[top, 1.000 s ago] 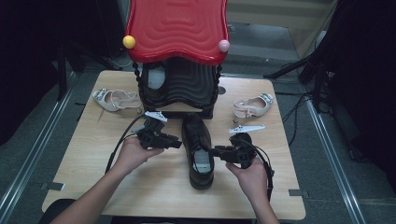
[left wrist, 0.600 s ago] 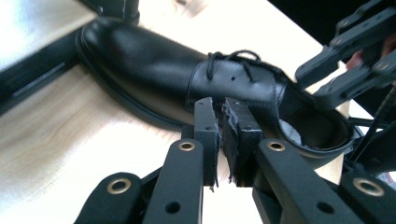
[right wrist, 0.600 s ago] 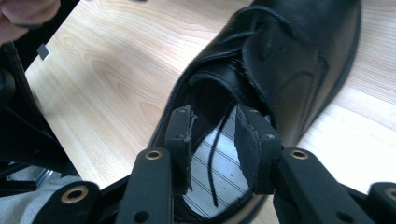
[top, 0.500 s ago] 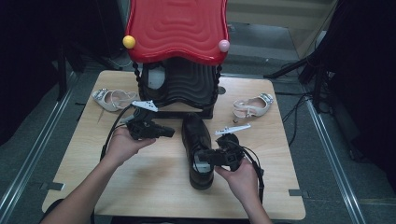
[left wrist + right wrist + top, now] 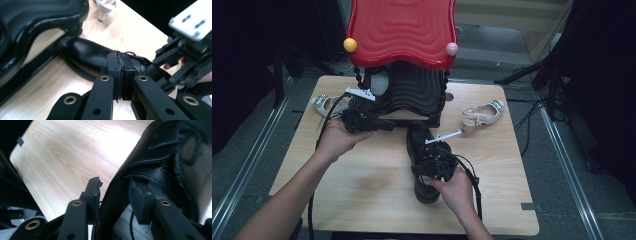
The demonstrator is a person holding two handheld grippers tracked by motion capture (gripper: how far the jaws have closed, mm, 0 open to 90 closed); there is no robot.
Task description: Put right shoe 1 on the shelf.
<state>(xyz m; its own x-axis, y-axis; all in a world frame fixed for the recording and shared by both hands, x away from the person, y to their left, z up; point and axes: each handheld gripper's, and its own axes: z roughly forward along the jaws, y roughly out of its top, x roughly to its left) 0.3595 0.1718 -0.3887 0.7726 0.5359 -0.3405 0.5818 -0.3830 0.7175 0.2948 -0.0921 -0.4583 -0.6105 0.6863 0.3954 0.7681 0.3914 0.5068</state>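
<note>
**Black shoe, mid-table, two grippers attending**

While the right gripper (image 5: pixel 430 162) straddles the side wall of the black shoe (image 5: pixel 419 141), one jaw inside and one outside, its jaws have just been opening and the pads stand slightly off the leather. Left gripper (image 5: pixel 388 125): jaws pressed together, nothing between, held above the table (image 5: pixel 362 195). Shoe lies mid-table, toe just beside the black-and-red rack (image 5: pixel 412 90). White sandal (image 5: pixel 482 114): well apart, far right.
</note>
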